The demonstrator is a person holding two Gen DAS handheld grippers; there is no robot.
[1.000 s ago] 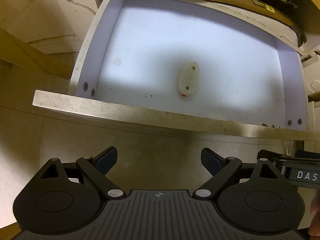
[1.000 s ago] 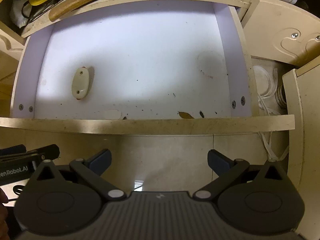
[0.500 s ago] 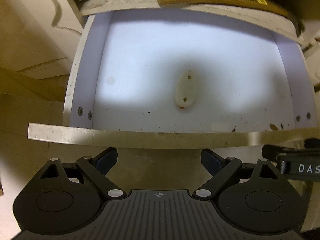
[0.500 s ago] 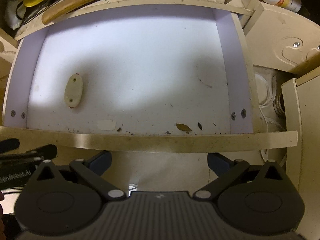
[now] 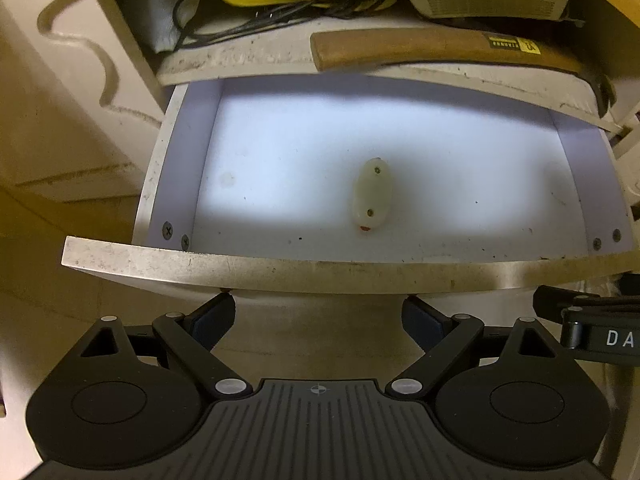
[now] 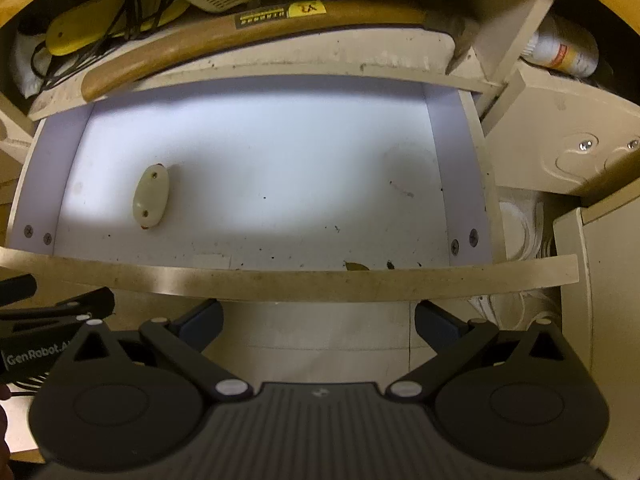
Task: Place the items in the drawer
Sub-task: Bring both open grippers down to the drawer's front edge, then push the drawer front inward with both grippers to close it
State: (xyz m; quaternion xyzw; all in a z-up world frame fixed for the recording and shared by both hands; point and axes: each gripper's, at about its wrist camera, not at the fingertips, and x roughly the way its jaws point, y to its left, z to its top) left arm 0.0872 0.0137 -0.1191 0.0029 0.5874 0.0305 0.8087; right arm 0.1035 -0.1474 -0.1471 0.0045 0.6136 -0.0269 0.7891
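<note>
Dusty white drawer stands open; both grippers, left and right, spread empty; hammer above likely heavy, best gripped mid-handle.

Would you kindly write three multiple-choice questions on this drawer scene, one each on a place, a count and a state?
1. Where does the wooden-handled hammer lie?
A. inside the drawer
B. on the shelf above the drawer
C. on the floor

2. How many screws show in the oval plate on the drawer bottom?
A. two
B. four
C. none

3. How is the left gripper?
A. shut on the hammer
B. shut on nothing
C. open and holding nothing

Answers:
1 B, its handle rests on the shelf just past the back of the drawer.
2 A, one screw near each end.
3 C, its fingers stand wide apart with only floor between.
</note>
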